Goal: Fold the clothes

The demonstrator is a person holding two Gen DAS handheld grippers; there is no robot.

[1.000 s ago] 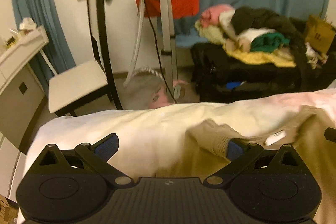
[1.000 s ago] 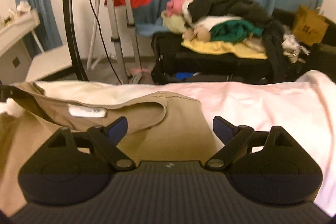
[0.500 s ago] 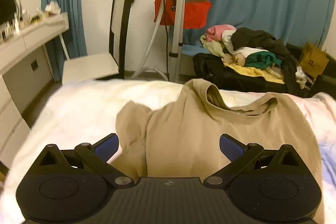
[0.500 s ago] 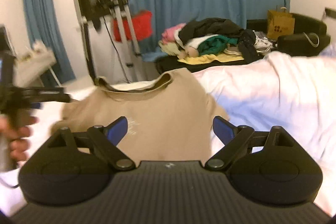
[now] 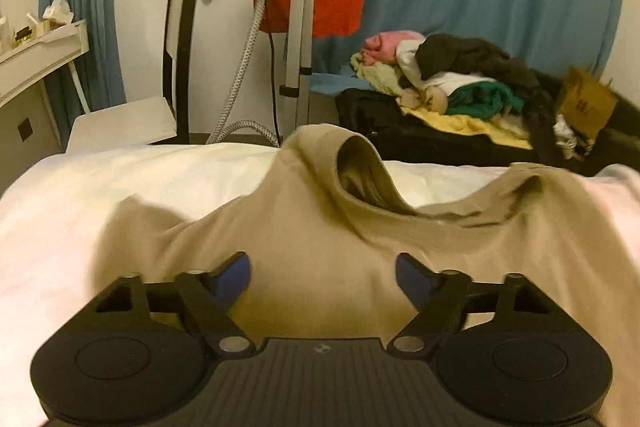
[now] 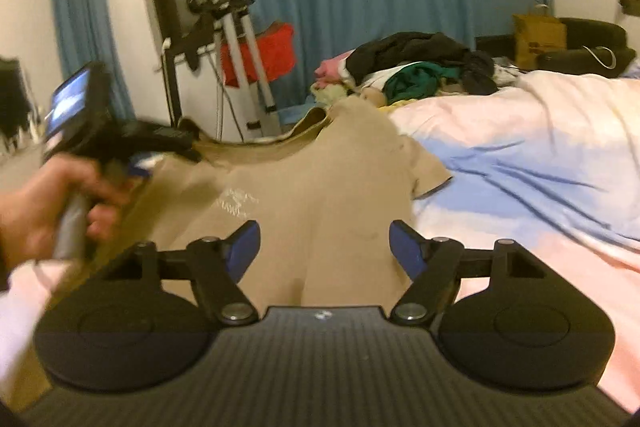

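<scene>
While the tan T-shirt (image 5: 320,251) lies spread on the bed (image 5: 132,179), neckline rumpled, both the left gripper (image 5: 323,277) and right gripper (image 6: 325,243) hover wide and empty; flattening seems finished, so next comes pinching a sleeve or side edge to fold inward.

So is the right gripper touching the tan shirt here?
Cannot tell. In the right wrist view the open right gripper frames the tan shirt, showing neither contact nor gap.
</scene>
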